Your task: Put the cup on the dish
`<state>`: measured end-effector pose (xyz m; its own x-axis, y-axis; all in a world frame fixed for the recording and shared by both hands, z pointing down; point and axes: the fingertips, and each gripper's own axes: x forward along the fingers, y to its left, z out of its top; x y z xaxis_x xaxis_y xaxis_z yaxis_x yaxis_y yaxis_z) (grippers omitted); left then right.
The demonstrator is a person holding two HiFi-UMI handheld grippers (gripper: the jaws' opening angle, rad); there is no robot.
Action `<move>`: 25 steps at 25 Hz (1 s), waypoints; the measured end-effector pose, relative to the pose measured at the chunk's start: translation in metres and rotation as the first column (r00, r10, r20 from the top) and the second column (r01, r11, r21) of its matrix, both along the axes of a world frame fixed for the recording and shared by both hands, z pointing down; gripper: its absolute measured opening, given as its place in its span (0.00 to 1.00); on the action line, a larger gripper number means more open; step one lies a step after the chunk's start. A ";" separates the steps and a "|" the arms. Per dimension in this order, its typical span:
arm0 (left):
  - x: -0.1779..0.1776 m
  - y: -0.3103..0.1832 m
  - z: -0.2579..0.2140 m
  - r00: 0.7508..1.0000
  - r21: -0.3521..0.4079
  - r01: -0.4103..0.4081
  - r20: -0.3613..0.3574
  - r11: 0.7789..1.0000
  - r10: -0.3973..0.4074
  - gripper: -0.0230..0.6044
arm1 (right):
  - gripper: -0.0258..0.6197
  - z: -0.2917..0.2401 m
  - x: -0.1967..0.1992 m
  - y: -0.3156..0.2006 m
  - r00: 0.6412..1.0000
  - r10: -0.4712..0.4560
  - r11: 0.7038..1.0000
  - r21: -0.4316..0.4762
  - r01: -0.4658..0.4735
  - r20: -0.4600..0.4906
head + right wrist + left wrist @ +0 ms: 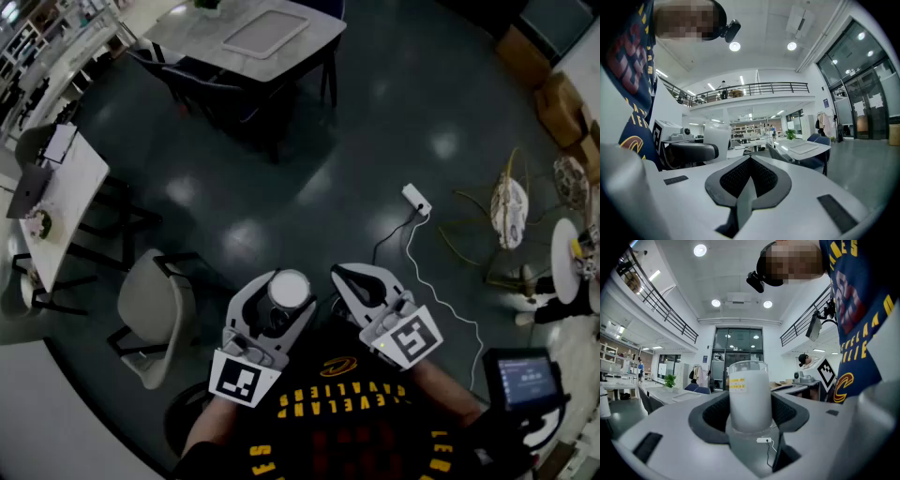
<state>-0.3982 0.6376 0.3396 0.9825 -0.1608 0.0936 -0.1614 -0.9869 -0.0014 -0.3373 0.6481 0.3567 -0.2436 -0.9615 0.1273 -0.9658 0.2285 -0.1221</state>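
Over dark floor (309, 187), clamping cup (288, 289) in left tool (273, 309) with right tool (345, 277) closed empty, yet to reach dish

The person wears a dark navy shirt (347, 417) with yellow block lettering and a curved yellow-and-red logo on the chest, and a small black camera (754, 281) sits at the head. The left claw (281, 305) and the right claw (349, 278) have smooth pale-grey shells with black textured pads. Each carries a white cube (242, 377) printed with black square markers.
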 end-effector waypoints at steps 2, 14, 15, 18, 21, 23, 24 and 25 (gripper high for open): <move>0.000 0.001 0.001 1.000 0.004 0.000 -0.001 1.000 0.000 0.45 | 0.05 0.000 0.000 0.001 1.000 0.006 1.000 0.010 -0.006 0.010; 0.068 -0.016 0.006 0.996 0.049 0.088 0.000 0.995 -0.088 0.45 | 0.22 -0.048 0.043 0.000 0.965 -0.188 0.975 0.155 0.161 0.182; 0.075 -0.017 0.005 0.995 0.046 0.101 -0.006 0.994 -0.101 0.45 | 0.25 -0.050 0.046 -0.001 0.960 -0.210 0.971 0.157 0.182 0.186; 0.086 -0.018 0.006 0.992 0.037 0.123 -0.030 0.992 -0.122 0.45 | 0.35 -0.048 0.045 -0.004 0.946 -0.261 0.960 0.156 0.233 0.192; 0.099 -0.015 0.012 0.992 0.045 0.127 -0.026 0.991 -0.126 0.45 | 0.42 -0.040 0.047 -0.007 0.938 -0.283 0.957 0.131 0.261 0.200; 0.119 -0.009 0.015 0.992 0.042 0.123 -0.011 0.992 -0.123 0.45 | 0.42 -0.035 0.060 -0.009 0.936 -0.294 0.955 0.096 0.280 0.191; 0.126 -0.007 0.016 0.993 0.040 0.119 -0.004 0.992 -0.119 0.45 | 0.42 -0.032 0.063 -0.010 0.935 -0.302 0.953 0.080 0.292 0.184; 0.131 -0.006 0.018 0.993 0.039 0.114 0.000 0.993 -0.114 0.45 | 0.42 -0.029 0.064 -0.012 0.934 -0.311 0.950 0.066 0.304 0.175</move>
<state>-0.2671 0.6318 0.3576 0.9573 -0.2757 0.0872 -0.2732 -0.9611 -0.0397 -0.2728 0.6362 0.3275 -0.5437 -0.8391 0.0190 -0.8099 0.5186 -0.2741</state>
